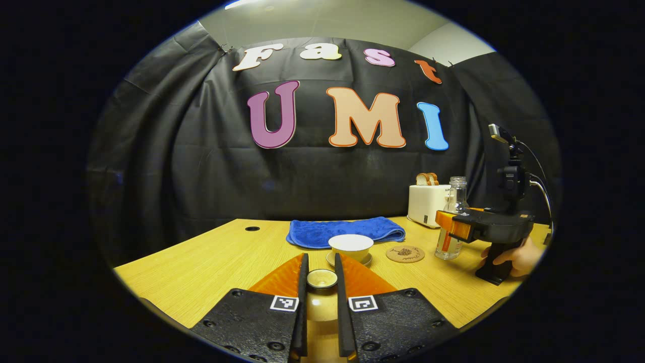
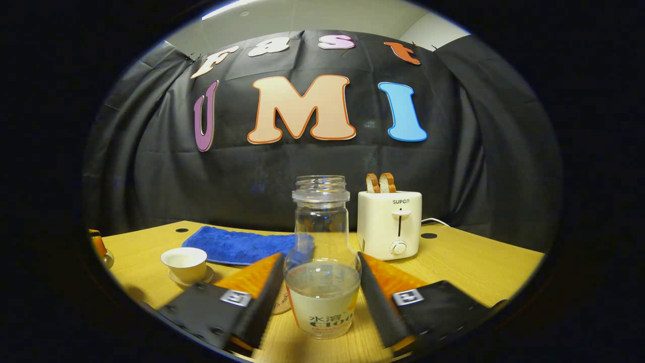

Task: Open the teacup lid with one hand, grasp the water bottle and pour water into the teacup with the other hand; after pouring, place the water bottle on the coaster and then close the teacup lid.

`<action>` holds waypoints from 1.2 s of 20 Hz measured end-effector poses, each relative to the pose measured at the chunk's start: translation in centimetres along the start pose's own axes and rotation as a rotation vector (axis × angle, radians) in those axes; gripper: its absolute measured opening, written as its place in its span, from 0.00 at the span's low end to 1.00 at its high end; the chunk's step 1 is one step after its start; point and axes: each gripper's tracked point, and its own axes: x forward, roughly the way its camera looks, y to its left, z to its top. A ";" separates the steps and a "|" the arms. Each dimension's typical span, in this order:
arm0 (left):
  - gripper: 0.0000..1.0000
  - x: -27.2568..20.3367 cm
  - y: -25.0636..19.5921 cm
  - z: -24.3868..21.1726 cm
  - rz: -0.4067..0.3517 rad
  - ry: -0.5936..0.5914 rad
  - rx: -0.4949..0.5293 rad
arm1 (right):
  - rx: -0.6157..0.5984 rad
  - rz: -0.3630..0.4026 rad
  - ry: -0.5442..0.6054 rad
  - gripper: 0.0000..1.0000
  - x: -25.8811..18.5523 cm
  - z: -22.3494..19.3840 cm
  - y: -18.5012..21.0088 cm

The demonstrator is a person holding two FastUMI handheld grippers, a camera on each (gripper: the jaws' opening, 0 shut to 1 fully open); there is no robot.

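1. Two grippers work my booth: the left gripper (image 1: 321,276) pinches the teacup lid (image 1: 322,279) between nearly closed fingers, lifted off the cup.
2. My right gripper (image 2: 321,282) stands open, fingers flanking the water bottle (image 2: 322,262) without clearly pressing it.
3. On the tabletop, the uncovered teacup (image 1: 351,247) sits beside the coaster (image 1: 405,253), before a blue towel (image 1: 345,231); a toaster (image 2: 389,224) stands toward the far edge.

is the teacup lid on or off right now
Off. The teacup stands open on its saucer, pale inside showing, and the left gripper holds the lid between its fingers, in front of the cup.
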 end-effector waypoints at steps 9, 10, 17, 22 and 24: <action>0.21 0.2 0.1 0.1 -0.012 -0.001 0.003 | -0.011 0.013 0.005 0.74 0.5 -0.3 0.6; 0.21 0.3 0.3 0.0 -0.014 0.000 0.004 | -0.030 0.014 0.008 0.73 0.5 -0.4 0.7; 0.21 0.7 2.4 -0.1 -0.039 0.004 0.005 | -0.359 0.051 -0.006 0.73 1.4 0.1 3.9; 0.21 0.9 5.2 -0.3 -0.001 0.007 0.003 | -0.719 0.086 -0.032 0.72 2.3 1.2 8.0; 0.21 0.9 6.1 -0.3 0.012 0.009 0.004 | -0.856 0.113 -0.045 0.72 2.4 1.2 9.7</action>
